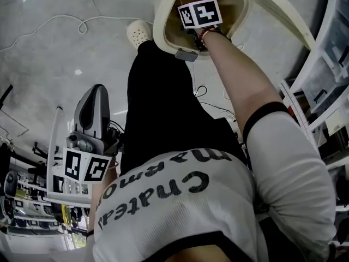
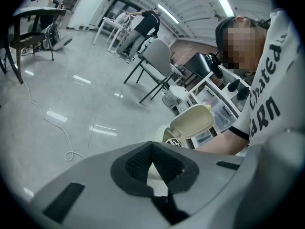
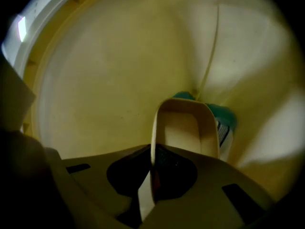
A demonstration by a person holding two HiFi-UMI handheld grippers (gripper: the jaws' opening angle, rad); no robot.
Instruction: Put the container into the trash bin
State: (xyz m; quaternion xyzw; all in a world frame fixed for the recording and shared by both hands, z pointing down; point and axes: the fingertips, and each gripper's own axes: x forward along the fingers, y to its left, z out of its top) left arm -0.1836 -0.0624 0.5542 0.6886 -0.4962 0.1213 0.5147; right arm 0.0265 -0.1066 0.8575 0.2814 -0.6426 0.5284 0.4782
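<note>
- Right gripper (image 3: 151, 170), lower centre of its view, is inside the bin (image 3: 95, 70), jaws pinched on the container (image 3: 183, 128) wall.
- Left gripper (image 2: 152, 162), lower centre, jaws together, empty.

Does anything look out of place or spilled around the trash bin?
Nothing spilled or damaged. The right gripper holds the container by its rim inside the trash bin, above a teal item. Only a loose white cable loops across the floor.

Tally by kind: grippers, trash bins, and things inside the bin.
grippers: 2 (left gripper, right gripper)
trash bin: 1
container: 1
teal item: 1
Total: 5
</note>
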